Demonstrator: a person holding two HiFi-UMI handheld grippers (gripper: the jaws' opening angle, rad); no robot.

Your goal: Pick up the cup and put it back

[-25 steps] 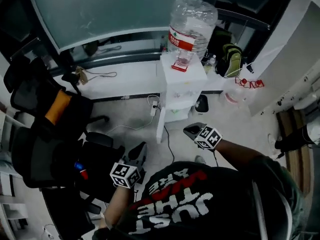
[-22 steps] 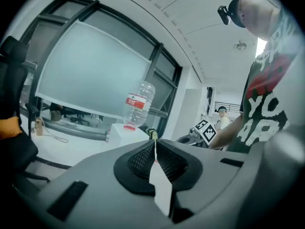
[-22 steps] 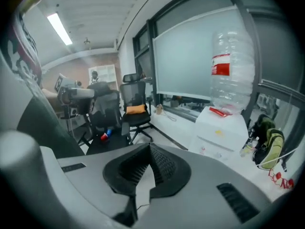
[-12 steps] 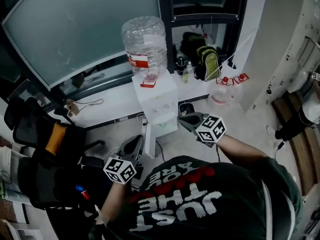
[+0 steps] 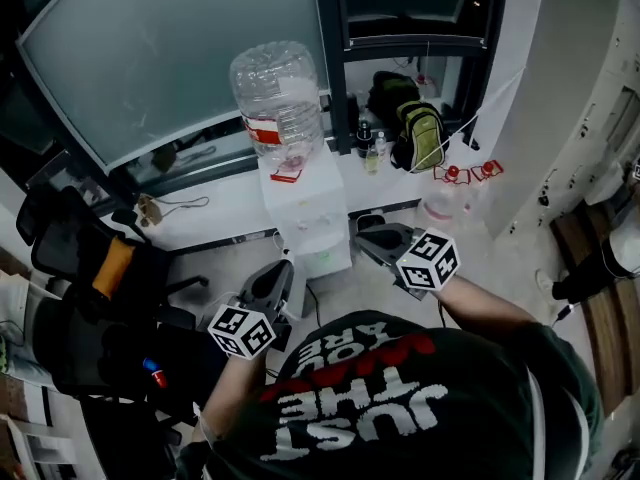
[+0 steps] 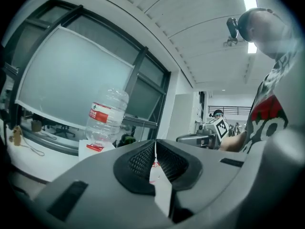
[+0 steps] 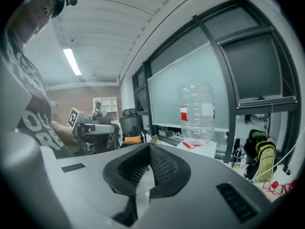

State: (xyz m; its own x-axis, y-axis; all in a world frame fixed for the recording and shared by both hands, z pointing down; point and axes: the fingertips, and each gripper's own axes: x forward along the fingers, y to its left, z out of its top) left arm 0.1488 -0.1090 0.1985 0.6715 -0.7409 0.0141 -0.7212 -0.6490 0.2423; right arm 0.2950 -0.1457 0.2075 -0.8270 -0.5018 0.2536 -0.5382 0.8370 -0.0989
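No cup shows in any view. A white water dispenser (image 5: pixel 308 213) with a clear upturned bottle (image 5: pixel 276 96) stands against the window ledge. My left gripper (image 5: pixel 281 268) is held level just left of the dispenser's base and is shut with nothing in it. My right gripper (image 5: pixel 366 241) hovers just right of the dispenser, also shut and empty. In the left gripper view the pads of the left gripper (image 6: pixel 155 146) meet, with the bottle (image 6: pixel 106 116) ahead to the left. In the right gripper view the right gripper (image 7: pixel 149 149) points toward the bottle (image 7: pixel 197 111).
Black office chairs (image 5: pixel 90 278) crowd the left side. A green and black backpack (image 5: pixel 412 128) and small bottles (image 5: pixel 372 153) sit on the white ledge (image 5: pixel 215 218). A white tub (image 5: pixel 441 208) stands on the floor to the right, by a white wall (image 5: pixel 560 98).
Both grippers have risen and come closer to the dispenser, one on each side. The head view has swung, so the dispenser now sits left of centre. Both stayed shut.
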